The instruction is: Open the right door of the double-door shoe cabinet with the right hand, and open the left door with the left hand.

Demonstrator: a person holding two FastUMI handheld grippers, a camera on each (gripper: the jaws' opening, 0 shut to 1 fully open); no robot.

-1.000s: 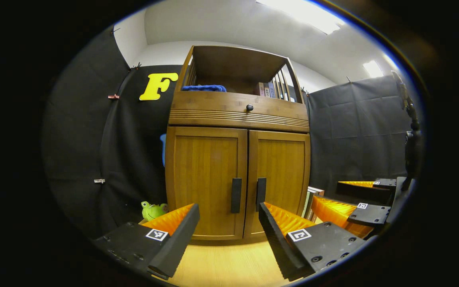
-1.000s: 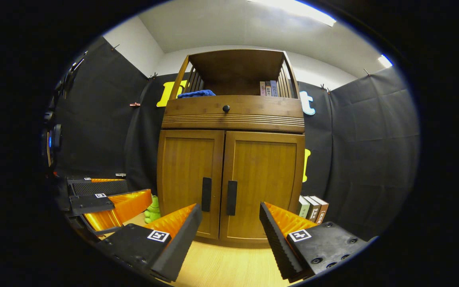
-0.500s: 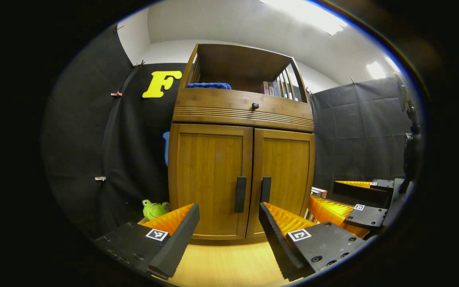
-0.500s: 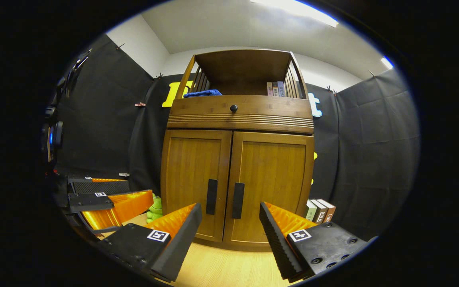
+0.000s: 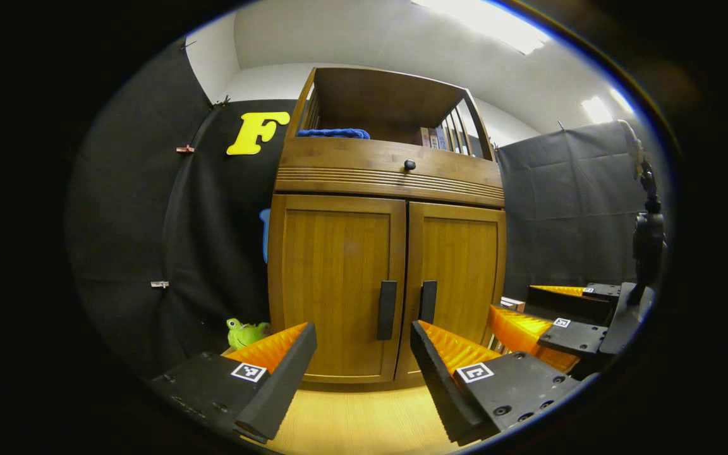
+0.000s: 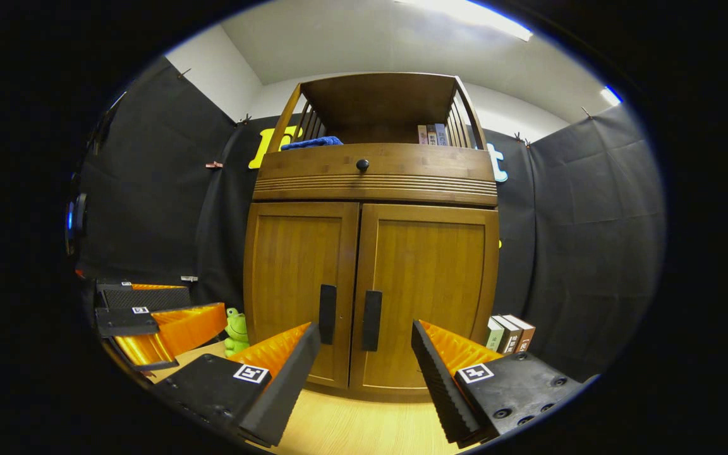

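Both doors of the tall brown wooden shoe cabinet are shut ahead; the right gripper and left gripper hang wide-jawed, empty. The two dark vertical bar handles sit nearly touching, so a finger may catch the wrong one

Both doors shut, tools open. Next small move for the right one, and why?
Probably ease the right tool forward onto the right handle. Both doors look closed, the tool is open and short of the cabinet, and that handle sits between its fingers in the right gripper view.
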